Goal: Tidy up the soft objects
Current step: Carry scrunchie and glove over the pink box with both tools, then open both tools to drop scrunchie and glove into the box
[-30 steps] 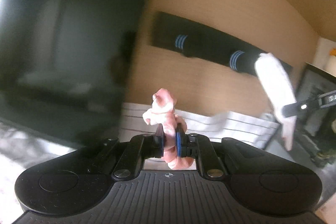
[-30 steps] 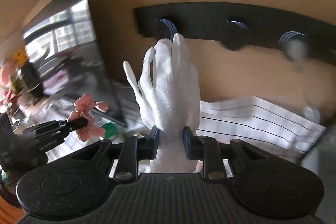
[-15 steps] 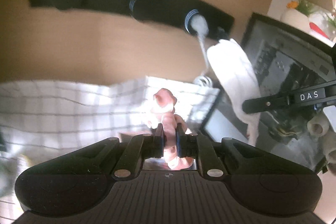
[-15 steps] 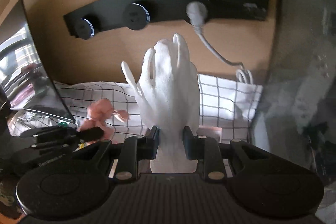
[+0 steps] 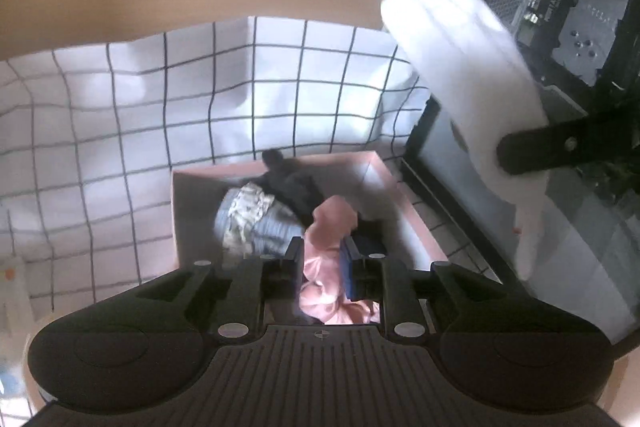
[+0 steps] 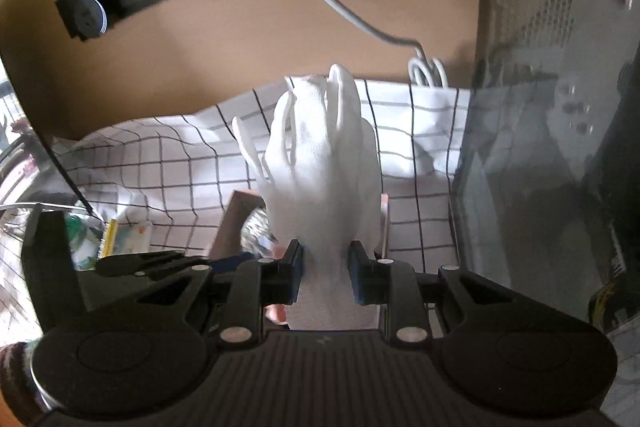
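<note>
Pink cloth (image 5: 325, 251) between loosening left tool (image 5: 322, 261), seemingly over pink box (image 5: 416, 215); release inside, white glove (image 6: 324, 163) clamped in right tool (image 6: 325, 269)

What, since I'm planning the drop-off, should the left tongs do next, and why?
Probably finish opening the left tongs to let go. Their jaws have just been opening with the pink cloth between them, and it hangs over the pink box, which already holds folded cloths. The right tongs, clamped on the white glove, can follow.
</note>
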